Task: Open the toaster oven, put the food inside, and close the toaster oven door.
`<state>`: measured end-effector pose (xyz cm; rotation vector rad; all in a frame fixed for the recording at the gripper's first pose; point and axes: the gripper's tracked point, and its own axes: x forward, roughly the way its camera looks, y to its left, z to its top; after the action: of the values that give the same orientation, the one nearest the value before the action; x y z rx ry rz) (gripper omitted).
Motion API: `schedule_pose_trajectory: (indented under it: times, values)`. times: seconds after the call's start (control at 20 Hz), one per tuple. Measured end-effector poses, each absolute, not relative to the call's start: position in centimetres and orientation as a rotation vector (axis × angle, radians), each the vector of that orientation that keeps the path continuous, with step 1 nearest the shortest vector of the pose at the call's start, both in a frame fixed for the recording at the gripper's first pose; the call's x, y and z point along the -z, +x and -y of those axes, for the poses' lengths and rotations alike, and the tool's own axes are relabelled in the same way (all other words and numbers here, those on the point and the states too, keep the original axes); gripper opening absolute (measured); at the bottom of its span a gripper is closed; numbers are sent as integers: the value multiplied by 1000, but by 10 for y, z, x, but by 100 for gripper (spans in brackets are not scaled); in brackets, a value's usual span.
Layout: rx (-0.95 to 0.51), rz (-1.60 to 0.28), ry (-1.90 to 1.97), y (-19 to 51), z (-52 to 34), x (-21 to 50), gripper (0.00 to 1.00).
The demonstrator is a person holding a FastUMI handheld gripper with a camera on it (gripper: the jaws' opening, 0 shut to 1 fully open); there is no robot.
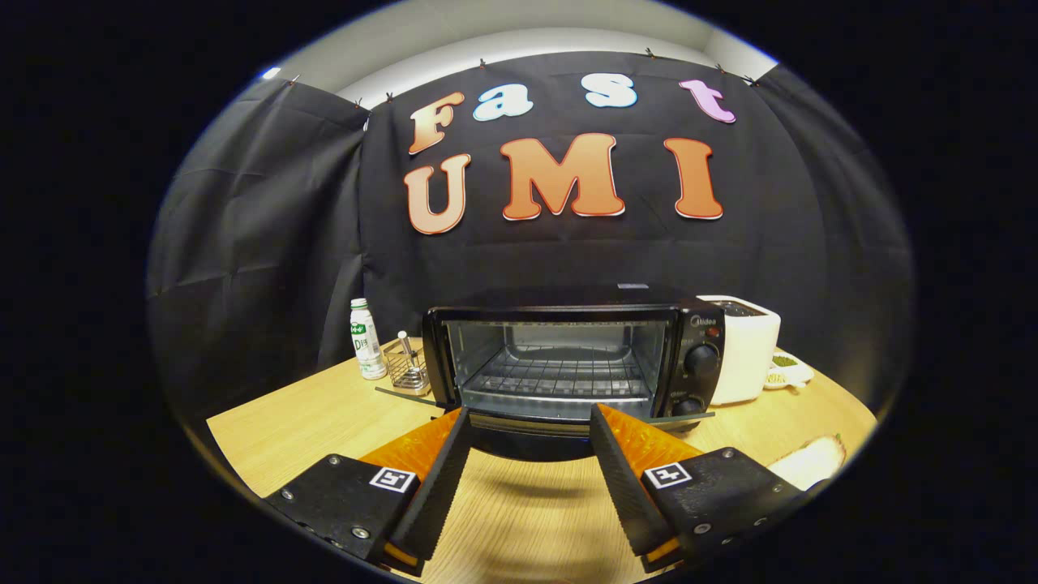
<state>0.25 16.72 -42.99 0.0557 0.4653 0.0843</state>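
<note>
My gripper [531, 422] gapes wide and empty before the open black glass-doored toaster oven [568, 357]; I risk bumping its lowered door [535, 442].

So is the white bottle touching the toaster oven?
Apart. In the gripper view, the white bottle stands left of the toaster oven, with a wire holder between them. The hand-held gripper is open, its fingers holding nothing.
</note>
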Motion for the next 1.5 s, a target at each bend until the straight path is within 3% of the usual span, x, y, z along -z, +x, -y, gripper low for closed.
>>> schedule_pose_trajectory:
  times: [0.3, 0.4, 0.5, 0.7, 0.95, 1.3, 1.5]
  values:
    - [-94, -571, 111, -22, -166, 449, 86]
    - [-83, -607, 149, -31, -163, 459, 73]
    - [-90, -660, 151, -39, -168, 473, 70]
    - [-92, -861, 212, -69, -175, 515, 69]
    - [-140, -850, 223, -69, -183, 501, 67]
    - [-164, -789, 280, -67, -129, 416, 96]
    - [-85, -753, 296, -65, -71, 380, 99]
